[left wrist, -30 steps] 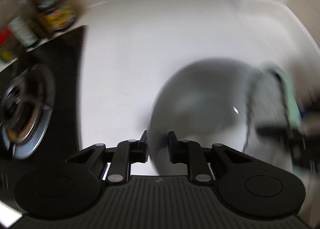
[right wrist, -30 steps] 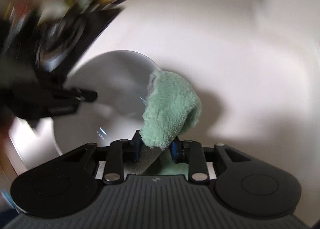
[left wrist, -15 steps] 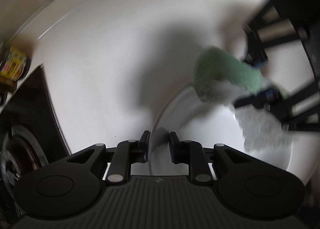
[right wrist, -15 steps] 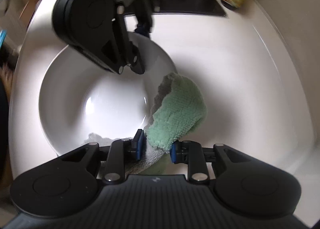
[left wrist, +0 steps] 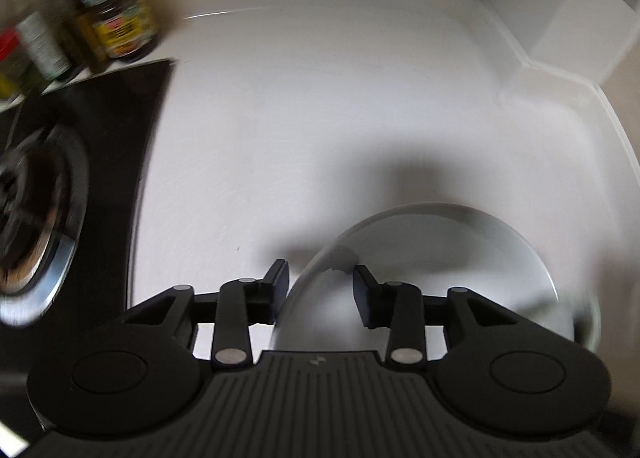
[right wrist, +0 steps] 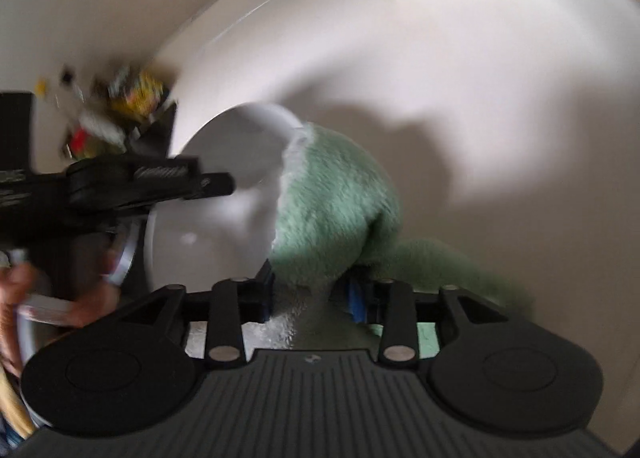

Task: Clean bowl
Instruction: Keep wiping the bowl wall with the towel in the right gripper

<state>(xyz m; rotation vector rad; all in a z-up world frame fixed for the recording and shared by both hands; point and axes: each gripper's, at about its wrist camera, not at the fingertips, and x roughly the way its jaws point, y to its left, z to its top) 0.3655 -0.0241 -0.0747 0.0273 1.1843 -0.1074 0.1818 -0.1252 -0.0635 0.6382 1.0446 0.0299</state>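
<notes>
Left gripper (left wrist: 320, 284) opening astride bowl (left wrist: 460, 258) rim; right gripper (right wrist: 310, 292) opening around green cloth (right wrist: 336, 198); jar (left wrist: 120, 24) labels unreadable

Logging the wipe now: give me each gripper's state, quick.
Left gripper: jaws opening, bowl rim between them, pads clear of it.
Right gripper: jaws opening, green cloth between them.

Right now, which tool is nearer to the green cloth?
The right tool: the green cloth sits between its opening jaws. The left tool straddles the bowl's rim with its jaws opening, away from the cloth.
</notes>
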